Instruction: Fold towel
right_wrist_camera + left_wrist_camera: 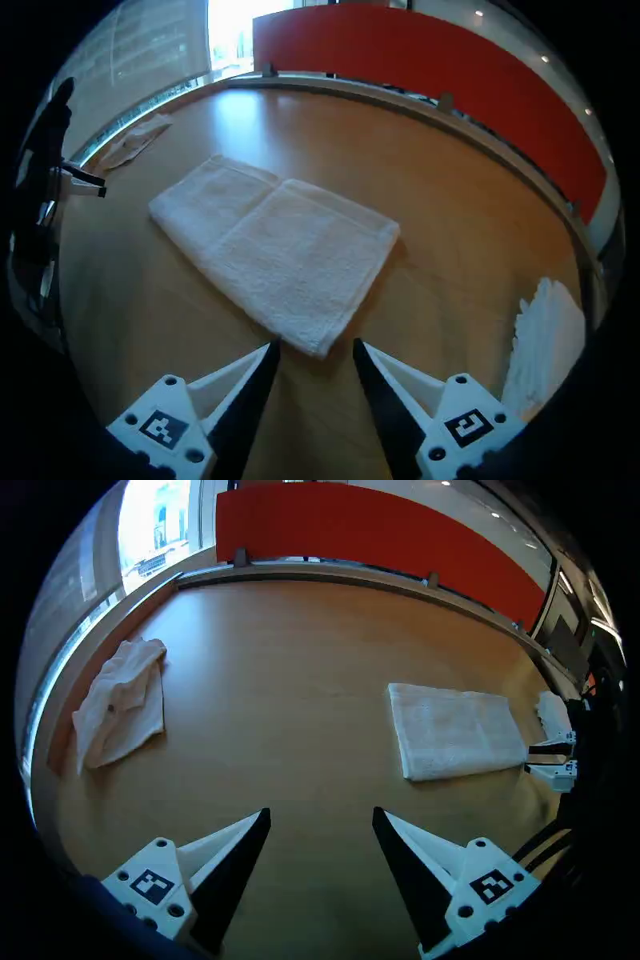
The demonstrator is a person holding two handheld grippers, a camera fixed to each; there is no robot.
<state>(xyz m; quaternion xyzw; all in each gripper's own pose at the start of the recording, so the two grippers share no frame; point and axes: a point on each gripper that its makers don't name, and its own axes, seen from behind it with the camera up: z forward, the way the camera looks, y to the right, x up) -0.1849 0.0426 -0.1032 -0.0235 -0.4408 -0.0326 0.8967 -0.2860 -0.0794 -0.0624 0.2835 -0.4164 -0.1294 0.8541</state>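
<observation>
Jaws apart: left gripper (321, 815), right gripper (315, 344). Folded towel (276, 248) on table (456, 216).

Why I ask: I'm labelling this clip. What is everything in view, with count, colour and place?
Folded towel: one, white, flat at the table's centre.
Crumpled towel: one, white, near the table's window-side edge.
Stacked cloth: one pile, white, at the table's edge on the opposite side.
Table: one, light wood, under all the cloth.
Panel: one, red, behind the table's far edge.
Window: one, bright, beside the panel.
Left gripper: one, white with black fingers, open over bare table.
Right gripper: one, same colours, open at the folded towel's near corner.
</observation>
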